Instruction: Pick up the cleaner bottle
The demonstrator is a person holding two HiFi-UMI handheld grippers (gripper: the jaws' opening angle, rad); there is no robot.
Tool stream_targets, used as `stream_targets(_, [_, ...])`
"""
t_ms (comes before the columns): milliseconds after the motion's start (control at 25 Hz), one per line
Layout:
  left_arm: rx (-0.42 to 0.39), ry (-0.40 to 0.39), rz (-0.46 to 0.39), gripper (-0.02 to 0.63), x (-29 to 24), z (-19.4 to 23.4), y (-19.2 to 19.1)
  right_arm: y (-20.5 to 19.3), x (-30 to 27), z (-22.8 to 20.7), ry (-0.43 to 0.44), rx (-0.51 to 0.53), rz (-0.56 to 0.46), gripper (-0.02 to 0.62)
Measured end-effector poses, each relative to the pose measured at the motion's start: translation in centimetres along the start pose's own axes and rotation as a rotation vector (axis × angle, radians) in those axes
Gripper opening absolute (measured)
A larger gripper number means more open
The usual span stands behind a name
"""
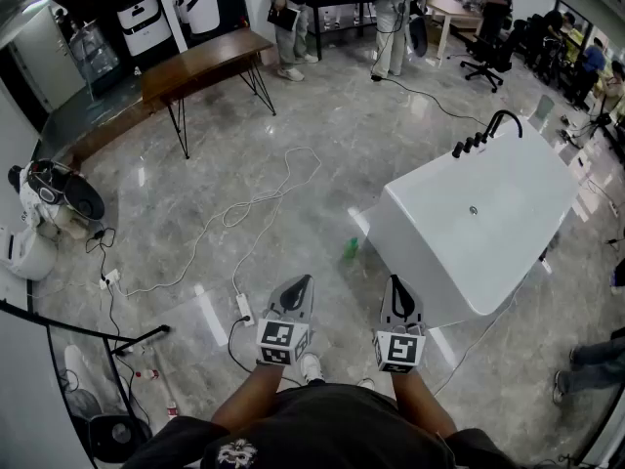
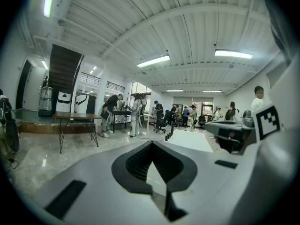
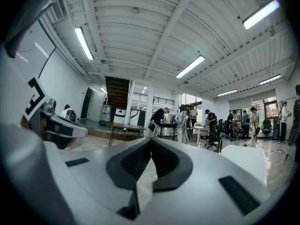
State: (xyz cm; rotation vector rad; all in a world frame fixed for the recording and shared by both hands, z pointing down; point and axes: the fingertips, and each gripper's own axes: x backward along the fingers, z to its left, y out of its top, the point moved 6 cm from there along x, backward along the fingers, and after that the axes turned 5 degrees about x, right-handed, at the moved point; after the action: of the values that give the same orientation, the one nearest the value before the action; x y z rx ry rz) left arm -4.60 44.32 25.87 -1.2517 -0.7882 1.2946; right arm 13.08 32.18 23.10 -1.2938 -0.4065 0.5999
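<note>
On the floor, just beside the white bathtub's (image 1: 488,223) near corner: small green cleaner bottle (image 1: 351,248), well ahead of both claws. Left gripper (image 1: 305,279) and right gripper (image 1: 395,279) pressed together, empty, held about level. Likely to knock the bottle over if reached without parting jaws; may also bump the tub wall.

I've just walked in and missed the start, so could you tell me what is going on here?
A person stands on a marble floor with a two-jaw gripper in each hand. The left gripper and the right gripper are both shut and empty. The small green cleaner bottle sits on the floor ahead of them, beside a white bathtub, not yet touched.
</note>
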Motion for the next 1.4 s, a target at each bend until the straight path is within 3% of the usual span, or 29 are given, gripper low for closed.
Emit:
stream_targets(360, [-0.006, -0.024, 0.033, 0.006, -3.3, 5.8, -1.4, -2.0, -4.9, 2.0, -0.062, -0.002, 0.041, 0.017])
stream_targets(600, [-0.006, -0.084, 0.116, 0.006, -7.2, 5.8, -2.9, -3.5, -7.6, 1.2, -0.072, -0.018, 0.08, 0.017])
stream_targets(1160, [-0.071, -0.226, 0.171, 0.006, -23.3, 2.6, 0.5, -6.0, -17.2, -8.0, -0.113, -0.067, 0.098, 0.017])
stream_targets(1400, [-0.102, -0.248, 0.206, 0.006, -27.8, 1.6, 1.4, -6.9, -20.2, -11.2, -0.13, -0.097, 0.093, 0.017])
